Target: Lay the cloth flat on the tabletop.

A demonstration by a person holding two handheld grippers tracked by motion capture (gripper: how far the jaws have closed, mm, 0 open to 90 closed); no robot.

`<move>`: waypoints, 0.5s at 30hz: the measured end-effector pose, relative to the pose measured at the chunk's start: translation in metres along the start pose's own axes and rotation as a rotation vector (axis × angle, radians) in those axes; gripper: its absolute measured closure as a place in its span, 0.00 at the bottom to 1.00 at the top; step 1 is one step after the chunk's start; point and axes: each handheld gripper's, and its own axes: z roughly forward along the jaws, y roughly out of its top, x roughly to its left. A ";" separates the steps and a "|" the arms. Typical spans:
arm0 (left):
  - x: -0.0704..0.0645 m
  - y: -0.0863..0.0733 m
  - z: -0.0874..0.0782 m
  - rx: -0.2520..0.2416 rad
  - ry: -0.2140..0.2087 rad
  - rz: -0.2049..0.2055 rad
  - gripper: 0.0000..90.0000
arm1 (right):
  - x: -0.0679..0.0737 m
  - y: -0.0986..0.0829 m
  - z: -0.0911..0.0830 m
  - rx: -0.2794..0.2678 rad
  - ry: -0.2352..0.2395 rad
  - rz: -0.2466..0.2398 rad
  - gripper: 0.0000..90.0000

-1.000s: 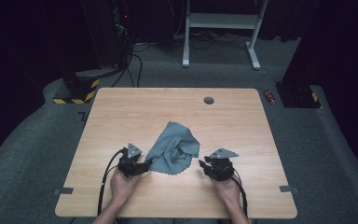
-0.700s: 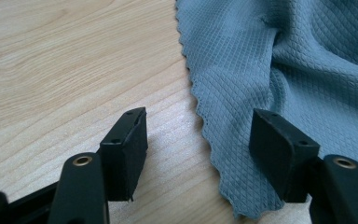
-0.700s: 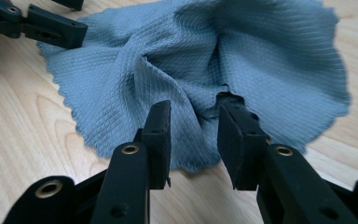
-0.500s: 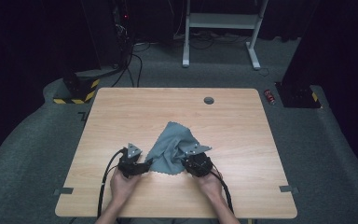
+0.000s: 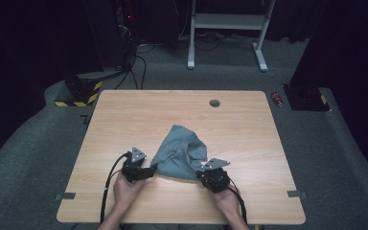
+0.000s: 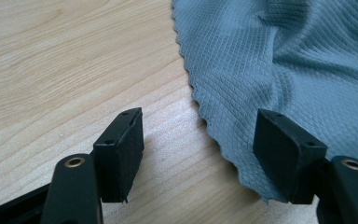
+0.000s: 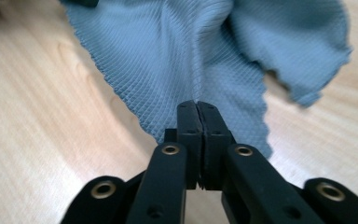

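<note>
Right claw [image 7: 198,106] pinched on an unlabelled grey cloth [image 5: 179,153]; left claw [image 6: 198,140] gapes beside its edge, on the desk [image 5: 124,115].

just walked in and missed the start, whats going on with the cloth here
A person works a grey-blue cloth on a wooden table with two handheld grippers. The right gripper is shut on the cloth's near edge. The left gripper is open, its jaws either side of the cloth's scalloped edge, not yet gripping.
</note>
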 end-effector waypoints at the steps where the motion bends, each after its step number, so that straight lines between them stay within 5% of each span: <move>1: 0.000 0.000 0.000 0.000 0.000 0.000 0.38 | 0.001 -0.001 0.000 0.001 -0.002 -0.005 0.91; 7: 0.000 0.000 0.000 0.000 0.000 0.000 0.38 | -0.010 0.008 -0.010 -0.080 -0.056 0.063 0.83; 15: 0.000 0.000 0.000 0.000 0.000 0.000 0.38 | -0.021 0.027 0.015 -0.001 -0.086 0.061 0.78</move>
